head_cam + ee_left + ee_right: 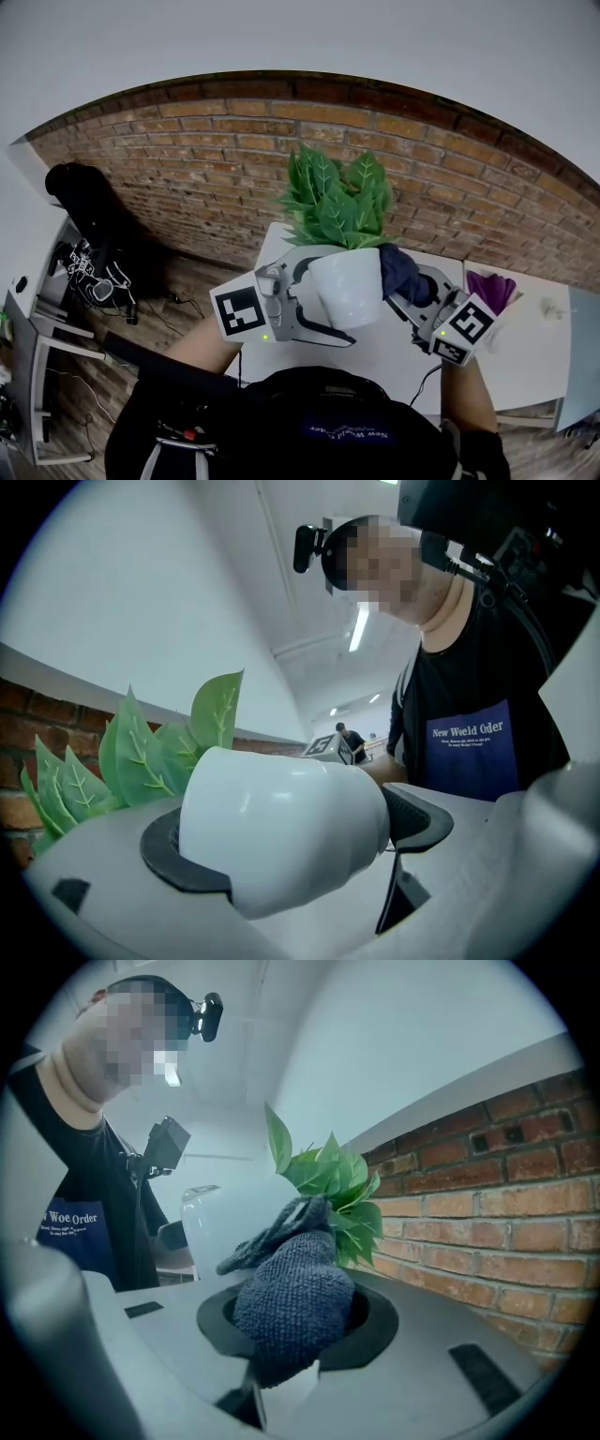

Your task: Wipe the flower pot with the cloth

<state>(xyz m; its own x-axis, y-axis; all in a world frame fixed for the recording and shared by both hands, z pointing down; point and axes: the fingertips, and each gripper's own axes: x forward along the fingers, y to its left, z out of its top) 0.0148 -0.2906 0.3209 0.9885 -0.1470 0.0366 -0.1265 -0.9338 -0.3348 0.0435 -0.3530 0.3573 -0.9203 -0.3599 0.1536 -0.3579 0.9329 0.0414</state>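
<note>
Head view has the left claw (328, 300) closed round the white flower pot (349, 286), which hangs in the air above the near part of the table (525, 361), clear of its top. From the left gripper view, the pot's body fills the whole gap between the jaws, with a dark pad (417, 819) pressed on either side and the green leaves (141, 752) sticking out beyond the far side of the claw. The right claw (295, 1326) is clamped on a bunched dark blue cloth (292, 1302). A thick wad of it stands out ahead of the jaws and meets the pot's upper wall on the side facing this claw, just under the leaves.

The pot looks glossy, hard and smooth, so I judge it slippery against the pads. It narrows toward its base, and a squeeze on that taper could push it out of the jaws. A hold across the wide middle of the body, as now, seems safest. It is probably light, though the leaves put some weight at the top, and it may crack if dropped on the table.

The cloth reads as soft, nubbly and limp. It has no shape of its own, so it is best pinched in a bundle, with enough left ahead of the right claw for fabric, not jaw, to rub the glaze
</note>
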